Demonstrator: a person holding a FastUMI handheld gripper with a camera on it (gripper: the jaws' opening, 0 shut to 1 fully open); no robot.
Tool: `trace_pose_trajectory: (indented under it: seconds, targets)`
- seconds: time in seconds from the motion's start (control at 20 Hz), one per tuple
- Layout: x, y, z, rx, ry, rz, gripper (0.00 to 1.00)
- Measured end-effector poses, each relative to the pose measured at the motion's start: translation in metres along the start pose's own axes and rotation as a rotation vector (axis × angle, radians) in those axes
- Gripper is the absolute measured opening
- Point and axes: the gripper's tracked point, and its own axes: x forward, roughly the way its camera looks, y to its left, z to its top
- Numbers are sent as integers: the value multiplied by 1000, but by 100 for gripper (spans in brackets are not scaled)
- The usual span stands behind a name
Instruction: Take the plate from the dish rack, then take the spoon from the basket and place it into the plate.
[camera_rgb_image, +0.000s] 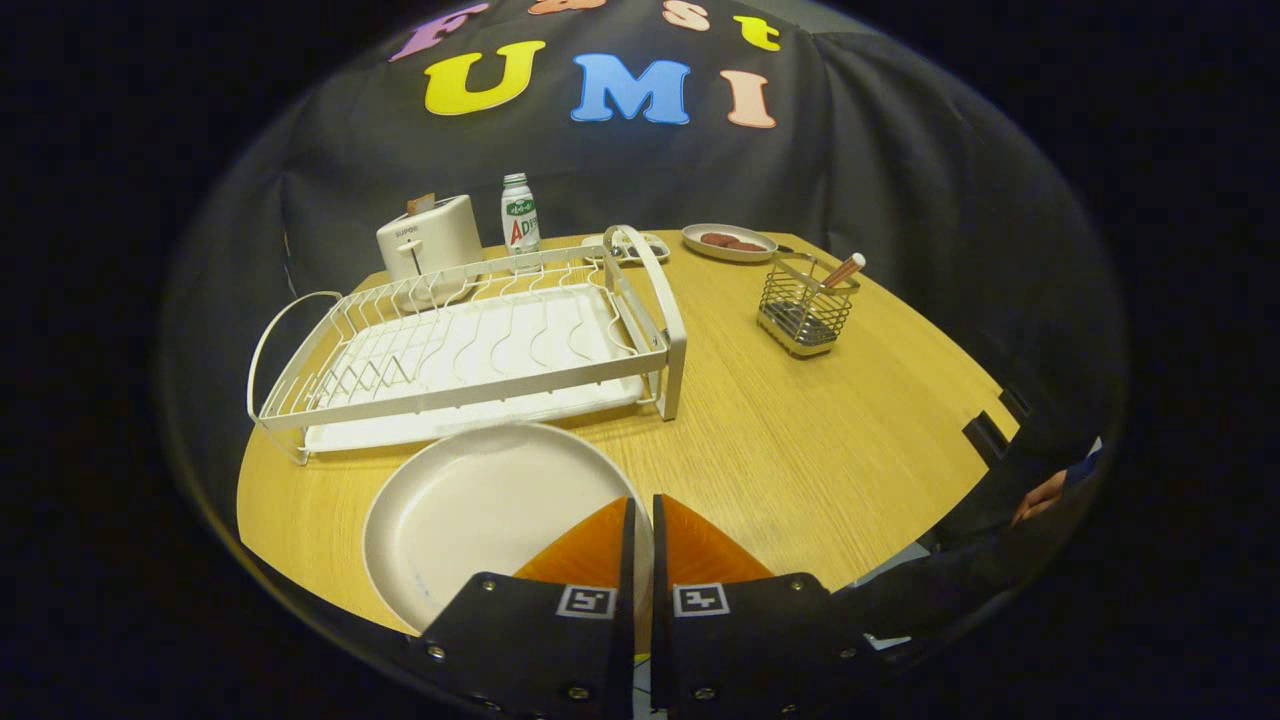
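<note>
Two fingers of the gripper (642, 520) stand nearly closed, a thin gap between them, pinching the near-right rim of the plate (480, 505). Plate lies flat on the counter (800, 440), just in front of the dish rack (470, 340). Spoon (843, 270) stands tilted in the wire basket (806, 305), well beyond the fingers to the right. Toaster (430, 240) and bottle (519, 212) behind the rack
</note>
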Motion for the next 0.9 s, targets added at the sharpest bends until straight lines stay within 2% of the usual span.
trace_pose_trajectory:
  seconds: [0.25, 0.75, 0.8, 0.85, 0.9]
  targets:
    - [-1, -23, 40, 22, -59, -51, 8]
    - [28, -126, 127, 85, -146, -270, 8]
    - [33, -135, 133, 80, -146, -288, 15]
    - [35, -143, 139, 76, -147, -305, 30]
    - [40, -151, 144, 75, -151, -315, 30]
